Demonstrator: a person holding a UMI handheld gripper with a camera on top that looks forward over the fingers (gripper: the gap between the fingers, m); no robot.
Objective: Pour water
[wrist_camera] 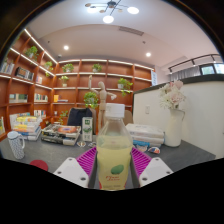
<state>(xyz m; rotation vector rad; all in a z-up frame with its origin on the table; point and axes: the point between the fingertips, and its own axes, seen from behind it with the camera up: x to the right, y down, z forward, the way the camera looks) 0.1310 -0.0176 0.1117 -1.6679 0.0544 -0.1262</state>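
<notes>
You are in an office or showroom-like room. Warm-lit wooden wall shelves (pixel 70 85) run along the far walls, and they carry books, small green potted plants (pixel 92 98) and display items. Round recessed ceiling lights (pixel 108 18) shine overhead. A white vase of pale flowers (pixel 175 112) stands on the grey counter (pixel 190 155), with stacked books and boxes (pixel 45 130) on it further off. A low white partition wall (pixel 195 105) closes the side by the vase.

view: single, riding on the gripper (pixel 113 165) | facing: forward along its two fingers, level over a table (pixel 190 152) | near: bottle (pixel 114 150) close ahead | far: shelves (pixel 60 85), ceiling lights, perhaps a counter | shared: none, one view only
</notes>
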